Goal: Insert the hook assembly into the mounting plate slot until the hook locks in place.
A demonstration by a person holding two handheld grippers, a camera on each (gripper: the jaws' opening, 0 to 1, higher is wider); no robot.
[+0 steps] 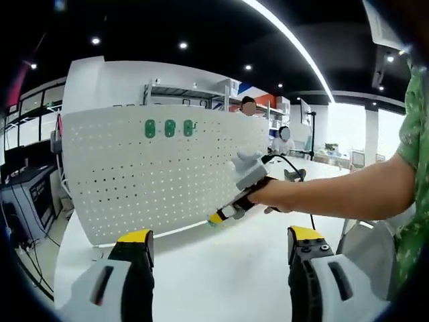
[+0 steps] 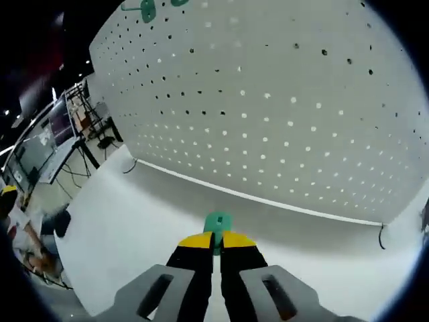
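- My left gripper (image 1: pixel 218 249): jaws wide apart, yellow-tipped, rising from the bottom of the left gripper view, nothing between them, white table (image 1: pixel 201 268) under them.
- My right gripper (image 2: pixel 216 243): jaws nearly together, pinching a green hook piece (image 2: pixel 217 223) whose top sticks out just past the yellow tips, bottom centre of the right gripper view.
- In the left gripper view my right gripper (image 1: pixel 236 194) sits centre-right, held by my hand (image 1: pixel 278 194), its yellow tip low at the table near the board's lower right corner.
- White pegboard (image 1: pixel 161 174) stands upright on the table, fills left-centre of the left gripper view; in the right gripper view the pegboard (image 2: pixel 281 107) covers the top and right, close ahead of the jaws.
- Three green hooks (image 1: pixel 169 128) already mounted in a row on the board, upper centre of the left gripper view; two of them peek in at the top edge of the right gripper view (image 2: pixel 147 9).
- Held hook is apart from the board, near its bottom edge.
- Background: shelving (image 1: pixel 201 94) upper centre behind the board, monitors (image 2: pixel 40 151) at left.
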